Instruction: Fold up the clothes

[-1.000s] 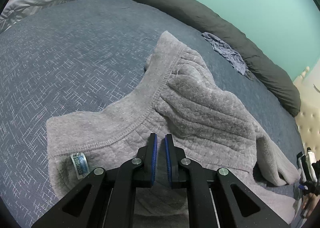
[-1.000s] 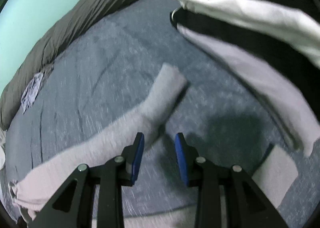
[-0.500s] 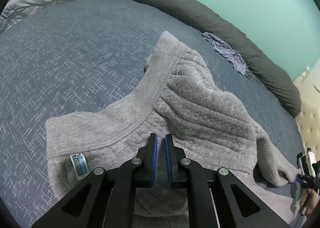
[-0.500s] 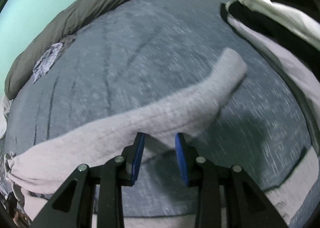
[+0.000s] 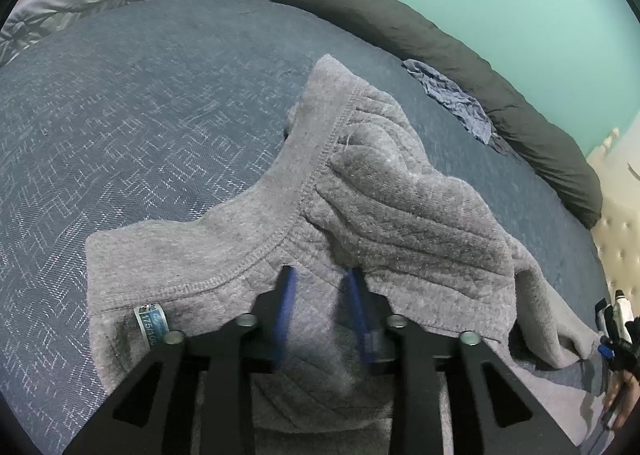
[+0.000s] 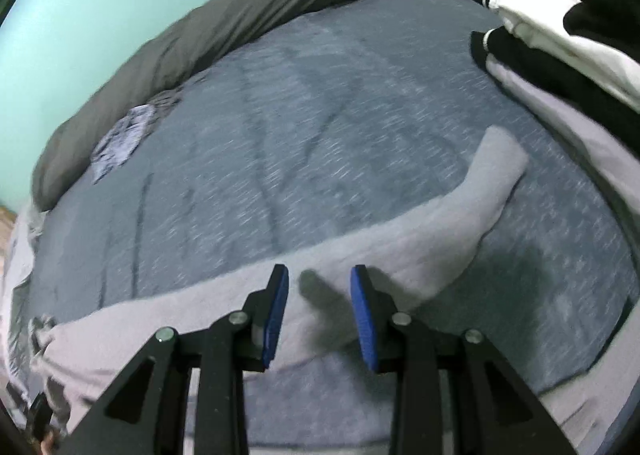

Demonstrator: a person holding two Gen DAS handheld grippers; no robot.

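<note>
Grey sweatshirt [image 5: 360, 215] lies crumpled on the bed [image 5: 140, 115]. Its sleeve [image 6: 440, 231] runs toward two o'clock from the spread right hand-held gripper [image 6: 319, 279]; the left hand-held gripper [image 5: 320, 279] has just been opening, releasing the cloth.

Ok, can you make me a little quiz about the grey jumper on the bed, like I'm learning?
1. True or false: the left gripper has its jaws apart over the grey jumper.
2. What lies along the wall: A) dark rolled duvet, B) a ladder?
3. Fill in: the jumper's sleeve stretches towards the folded ____ pile.

Key: 1 true; 2 A; 3 clothes.
</note>
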